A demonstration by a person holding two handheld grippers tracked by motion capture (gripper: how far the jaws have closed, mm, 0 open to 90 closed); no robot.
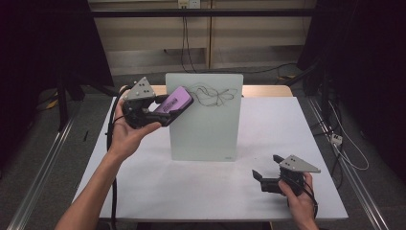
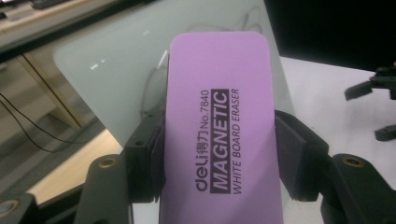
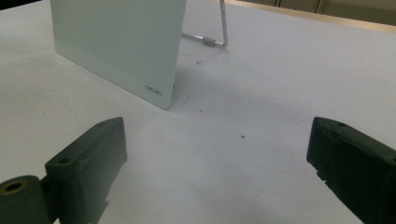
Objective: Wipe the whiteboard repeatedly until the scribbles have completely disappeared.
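A small glass whiteboard (image 1: 203, 117) stands propped on the white table (image 1: 143, 182), with black scribbles (image 1: 213, 94) near its top. My left gripper (image 1: 165, 108) is shut on a purple magnetic whiteboard eraser (image 1: 174, 101), held up at the board's upper left corner. In the left gripper view the eraser (image 2: 222, 135) sits clamped between both jaws in front of the board (image 2: 116, 70). My right gripper (image 1: 265, 171) rests open low at the table's front right, nothing between its jaws. In the right gripper view the board's lower corner (image 3: 140, 56) stands ahead of the open gripper (image 3: 217, 154).
A metal stand leg (image 3: 219, 32) props the board from behind. A wooden strip (image 1: 265, 90) runs along the table's far edge. Cables (image 1: 335, 139) hang beside the table on the right. Metal rails (image 1: 43, 163) flank the table on the floor.
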